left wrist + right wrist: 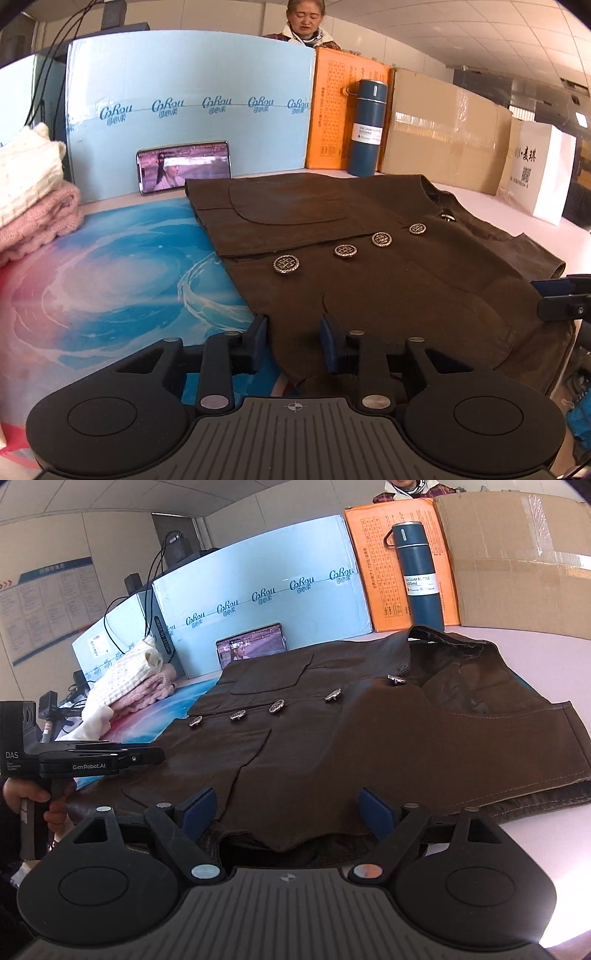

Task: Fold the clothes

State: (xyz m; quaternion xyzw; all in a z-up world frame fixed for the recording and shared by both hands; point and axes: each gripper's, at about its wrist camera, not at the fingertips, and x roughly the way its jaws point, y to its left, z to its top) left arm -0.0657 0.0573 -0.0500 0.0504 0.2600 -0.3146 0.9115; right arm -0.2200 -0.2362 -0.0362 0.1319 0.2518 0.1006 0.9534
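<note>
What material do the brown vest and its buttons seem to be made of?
The brown vest looks like leather or faux leather: a smooth surface with a dull sheen and stitched edges. Its buttons look like silver-toned metal, with a shiny woven relief pattern; plated plastic is possible.

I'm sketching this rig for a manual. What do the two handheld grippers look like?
Both are matte black, with ribbed grey centre plates and round side discs. The left gripper and right gripper have blue finger pads. White "GenRobot.AI" and "DAS" lettering marks the left one's side.
</note>
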